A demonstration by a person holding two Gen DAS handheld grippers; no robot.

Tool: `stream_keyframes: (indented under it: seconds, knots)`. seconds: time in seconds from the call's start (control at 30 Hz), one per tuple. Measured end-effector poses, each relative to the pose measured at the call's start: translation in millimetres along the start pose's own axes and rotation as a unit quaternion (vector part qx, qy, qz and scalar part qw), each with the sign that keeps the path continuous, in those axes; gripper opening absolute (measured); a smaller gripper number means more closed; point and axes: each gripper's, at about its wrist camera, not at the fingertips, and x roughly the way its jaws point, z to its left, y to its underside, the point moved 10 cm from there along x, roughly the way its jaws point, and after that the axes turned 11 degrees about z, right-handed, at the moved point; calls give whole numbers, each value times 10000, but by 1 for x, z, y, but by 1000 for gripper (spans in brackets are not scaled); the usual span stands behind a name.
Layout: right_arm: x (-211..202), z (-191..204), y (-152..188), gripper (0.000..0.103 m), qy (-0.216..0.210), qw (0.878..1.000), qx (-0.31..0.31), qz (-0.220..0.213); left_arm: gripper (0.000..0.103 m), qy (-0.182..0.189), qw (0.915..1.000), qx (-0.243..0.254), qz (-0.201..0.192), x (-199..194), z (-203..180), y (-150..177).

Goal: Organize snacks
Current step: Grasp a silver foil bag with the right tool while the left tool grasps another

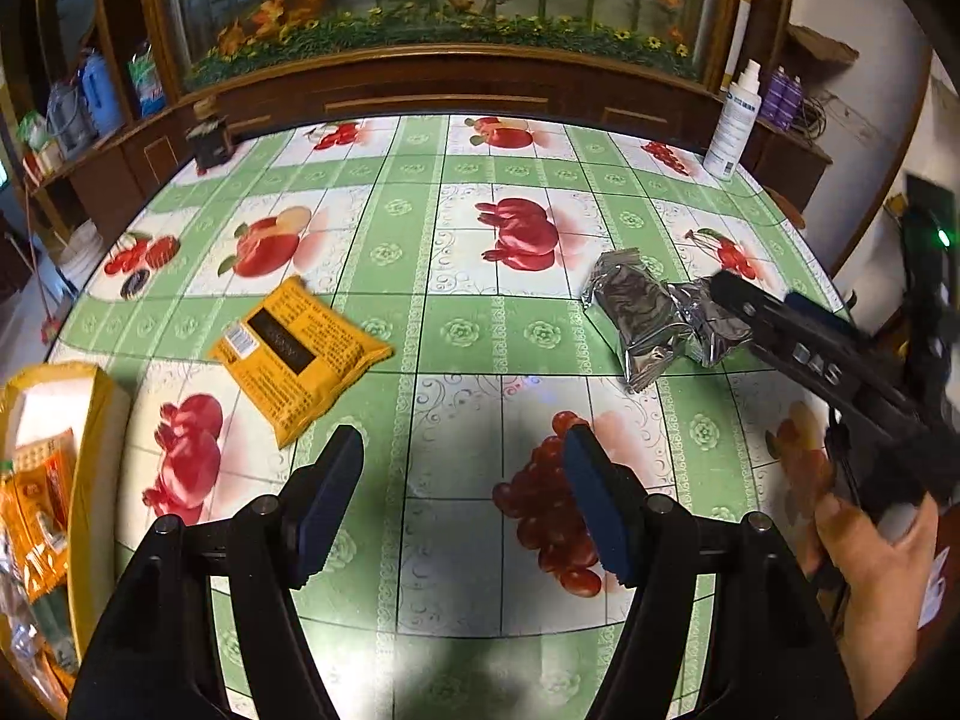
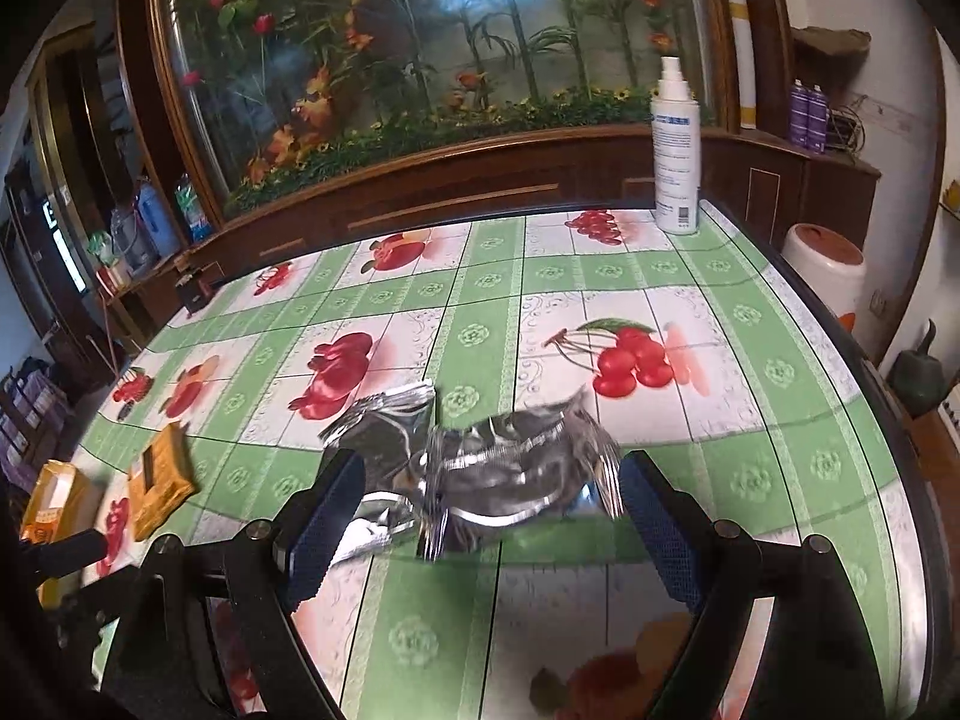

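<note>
Two silver packets [image 2: 480, 468] lie on the tabletop [image 2: 750, 480], one overlapping the other, and the right tongs [image 2: 489, 534] are spread wide around them, a blue-padded finger on either side; whether the pads touch the foil cannot be told from the blurred wrist view. In the left view the same right tongs [image 1: 729, 291] reach in from the right edge with their tip at the packets [image 1: 654, 318], the person's hand [image 1: 870, 546] gripping the handle below. The left tongs [image 1: 465, 501] are spread too and hold nothing, hovering over a grape print on the green-and-white fruit cloth. A yellow packet [image 1: 300, 354] lies flat just ahead and left of them, well apart from the silver ones. At the far left edge sits a yellow box [image 1: 90, 420], open, with orange snack packs [image 1: 36, 510] inside. A white spray bottle [image 2: 675, 150] stands upright at the far right corner of the tabletop, and a small dark jar [image 1: 209, 141] stands at the far left. Behind the tabletop runs a wooden cabinet [image 2: 480, 174] with a glass-fronted display of artificial flowers.
</note>
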Motion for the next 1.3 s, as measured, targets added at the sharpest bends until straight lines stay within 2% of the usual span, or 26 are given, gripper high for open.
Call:
stream_keyframes:
  seconds: [0.17,0.33,0.57,0.73,0.83,0.93,1.03,1.1,1.2,1.3]
  knots:
    - [25,1,-17,88,90,9997,-162,128,69,-58,9999,82,39,8,2,-8]
    - [48,4,-7,87,77,9972,-419,618,68,-15,9999,8,140,19,2,-17]
    - [23,11,35,83,-70,9937,-719,858,69,98,9995,198,238,31,-29,-34]
    - [-5,14,77,82,-332,9904,-803,1080,69,213,9983,420,332,33,-58,-26]
    - [-19,17,106,82,-549,9867,-819,1291,68,246,9980,462,347,27,-58,-15]
    - [-34,19,124,81,-523,9863,-955,1243,68,124,9986,434,277,19,-45,-6]
    - [-46,20,114,83,-394,9895,-1064,891,68,88,9990,208,399,20,-33,7]
    - [-44,20,103,83,-289,9903,-1074,833,68,124,9987,78,495,24,-31,14]
    - [-32,25,91,83,-297,9892,-1075,947,69,194,9974,-191,668,32,-31,21]
    - [-18,28,86,83,-33,9875,-1204,1015,69,214,9971,-347,642,34,-37,19]
